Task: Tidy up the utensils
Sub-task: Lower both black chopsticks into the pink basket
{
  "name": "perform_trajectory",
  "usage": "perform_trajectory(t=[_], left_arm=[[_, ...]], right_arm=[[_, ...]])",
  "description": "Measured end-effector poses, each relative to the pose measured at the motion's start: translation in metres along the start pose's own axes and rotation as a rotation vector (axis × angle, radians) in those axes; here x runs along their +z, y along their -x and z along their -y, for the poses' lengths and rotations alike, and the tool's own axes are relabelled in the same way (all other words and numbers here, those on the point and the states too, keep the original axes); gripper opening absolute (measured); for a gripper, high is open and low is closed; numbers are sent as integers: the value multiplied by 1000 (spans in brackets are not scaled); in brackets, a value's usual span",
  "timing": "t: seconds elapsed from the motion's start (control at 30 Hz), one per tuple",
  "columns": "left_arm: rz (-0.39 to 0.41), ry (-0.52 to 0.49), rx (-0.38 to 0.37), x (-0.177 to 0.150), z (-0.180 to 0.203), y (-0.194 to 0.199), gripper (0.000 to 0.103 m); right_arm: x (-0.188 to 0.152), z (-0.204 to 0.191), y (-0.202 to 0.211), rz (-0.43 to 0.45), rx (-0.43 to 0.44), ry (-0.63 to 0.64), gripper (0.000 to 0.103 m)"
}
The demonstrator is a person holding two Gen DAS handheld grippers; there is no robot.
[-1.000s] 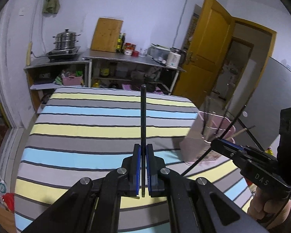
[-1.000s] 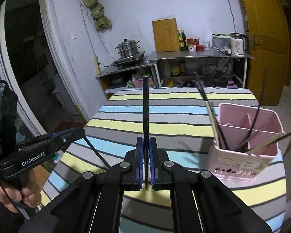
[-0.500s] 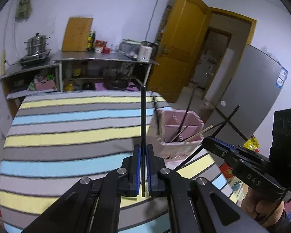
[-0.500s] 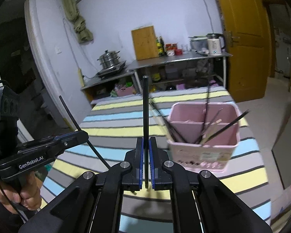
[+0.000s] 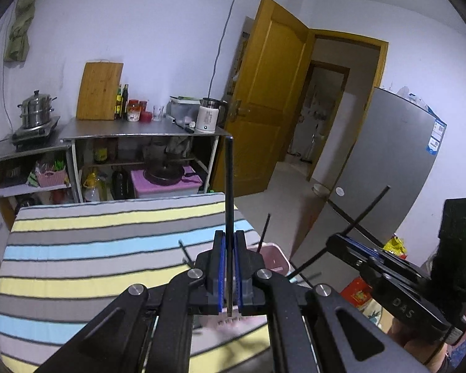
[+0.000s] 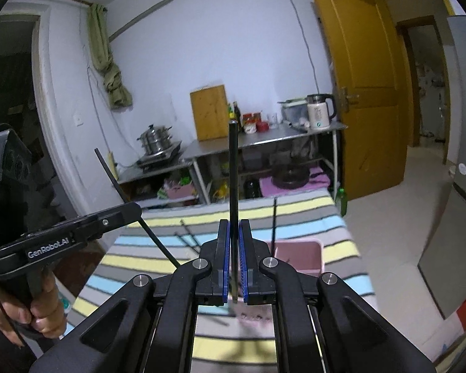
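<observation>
My left gripper (image 5: 229,267) is shut on a black chopstick (image 5: 229,186) that stands upright between its blue pads. My right gripper (image 6: 233,261) is shut on another black chopstick (image 6: 233,171), also upright. A pink utensil holder (image 6: 298,256) stands on the striped table just behind both grippers; in the left wrist view only its rim (image 5: 275,250) shows. Several black chopsticks stick out of it (image 6: 274,223). The right gripper shows at the right of the left wrist view (image 5: 388,273), and the left gripper at the left of the right wrist view (image 6: 77,233).
The striped tablecloth (image 5: 93,248) covers the table. Steel shelves with a steamer pot (image 5: 35,113), cutting board (image 5: 99,91) and kettle (image 5: 206,119) stand behind it. A yellow door (image 5: 264,99) and a grey fridge (image 5: 388,161) are on the right.
Both grippers have moved closer to the pink holder and tilted up, so the holder now sits low behind the fingers. Each still grips its chopstick.
</observation>
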State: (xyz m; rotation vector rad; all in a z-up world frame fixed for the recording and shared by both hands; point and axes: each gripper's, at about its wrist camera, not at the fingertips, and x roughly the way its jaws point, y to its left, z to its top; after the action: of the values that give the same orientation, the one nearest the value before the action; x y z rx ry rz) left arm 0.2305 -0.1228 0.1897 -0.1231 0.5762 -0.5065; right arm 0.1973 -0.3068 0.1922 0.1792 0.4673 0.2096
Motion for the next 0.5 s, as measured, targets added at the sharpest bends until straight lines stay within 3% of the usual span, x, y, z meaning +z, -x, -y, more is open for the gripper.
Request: perform_trajectory(t=[0.17,0.5], left_arm=[[-12,-7,3,6,0,-27,5],[-35,-40,4,-16,-1,-69,5]], right_arm=[[2,2,-12,1,-26,11,6],[-22,19,-43,-61,-58,2,6]])
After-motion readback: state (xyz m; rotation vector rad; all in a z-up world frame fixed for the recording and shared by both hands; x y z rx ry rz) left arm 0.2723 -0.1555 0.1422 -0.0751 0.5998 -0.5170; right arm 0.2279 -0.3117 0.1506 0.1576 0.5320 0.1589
